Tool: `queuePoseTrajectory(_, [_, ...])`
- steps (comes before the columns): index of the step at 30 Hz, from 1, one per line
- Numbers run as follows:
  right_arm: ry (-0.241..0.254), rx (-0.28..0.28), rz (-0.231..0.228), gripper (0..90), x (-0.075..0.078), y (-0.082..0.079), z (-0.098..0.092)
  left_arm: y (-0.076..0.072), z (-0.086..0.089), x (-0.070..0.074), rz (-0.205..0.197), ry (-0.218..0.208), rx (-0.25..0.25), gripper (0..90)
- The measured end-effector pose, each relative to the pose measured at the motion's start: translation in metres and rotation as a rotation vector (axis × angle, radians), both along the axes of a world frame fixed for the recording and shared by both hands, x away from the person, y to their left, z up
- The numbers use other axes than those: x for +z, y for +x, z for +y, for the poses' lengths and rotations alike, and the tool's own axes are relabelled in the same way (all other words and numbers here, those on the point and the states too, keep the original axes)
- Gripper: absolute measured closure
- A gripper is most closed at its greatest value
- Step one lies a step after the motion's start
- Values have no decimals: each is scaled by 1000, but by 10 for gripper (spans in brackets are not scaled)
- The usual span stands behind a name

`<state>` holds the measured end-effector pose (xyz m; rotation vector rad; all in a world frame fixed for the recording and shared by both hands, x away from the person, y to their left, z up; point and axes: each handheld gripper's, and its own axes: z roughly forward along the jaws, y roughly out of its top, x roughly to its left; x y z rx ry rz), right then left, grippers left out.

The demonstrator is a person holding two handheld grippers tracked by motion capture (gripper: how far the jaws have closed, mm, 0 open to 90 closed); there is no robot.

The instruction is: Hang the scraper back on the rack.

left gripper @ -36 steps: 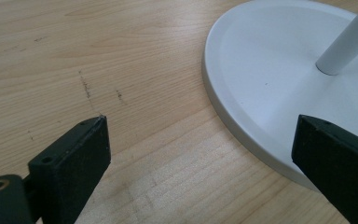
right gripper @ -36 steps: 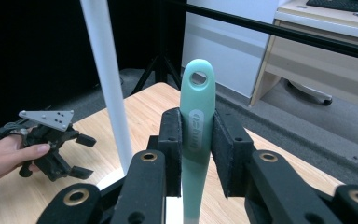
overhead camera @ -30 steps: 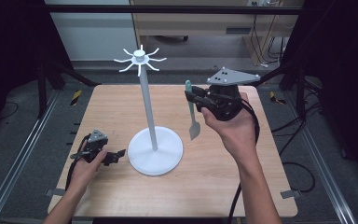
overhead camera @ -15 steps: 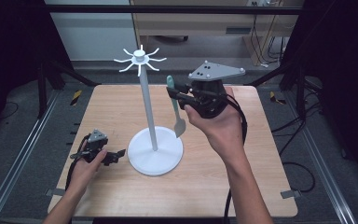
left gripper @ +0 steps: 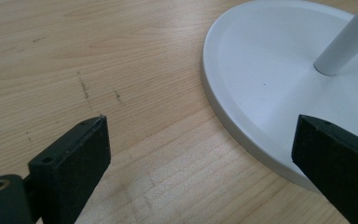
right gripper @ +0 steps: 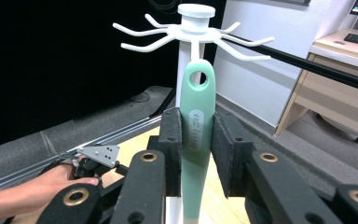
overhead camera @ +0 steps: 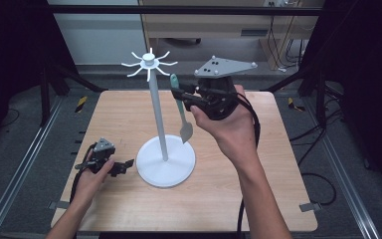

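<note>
A white hook stand rises from a round white base [overhead camera: 166, 162] near the table's middle; its pole [overhead camera: 156, 112] ends in a crown of curved hooks [overhead camera: 149, 63]. My right gripper [overhead camera: 181, 95] is shut on the mint-green handle of a spatula [overhead camera: 182, 107], which hangs upright with its grey blade [overhead camera: 186, 132] down, just right of the pole. In the right gripper view the handle [right gripper: 196, 123] sits between the pads, its hanging hole just below the hooks [right gripper: 193, 31]. My left gripper [overhead camera: 124, 166] rests open on the table, left of the base [left gripper: 279, 93].
The wooden table [overhead camera: 273, 164] has bare room on its right and front. Metal rails [overhead camera: 25, 164] run along both sides, and cables trail on the floor. A desk [overhead camera: 204, 25] stands behind the table.
My right gripper has carried the spatula left and upward, from right of the stand to close beside the pole under the hooks. The left gripper has stayed put.
</note>
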<state>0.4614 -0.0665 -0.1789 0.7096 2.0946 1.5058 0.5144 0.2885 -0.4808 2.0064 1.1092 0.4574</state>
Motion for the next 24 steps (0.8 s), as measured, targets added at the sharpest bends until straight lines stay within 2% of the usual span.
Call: queuePoseTrajectory(24, [-18,9,23,741,5,10,7,0,0,0,4,-5,-1,41])
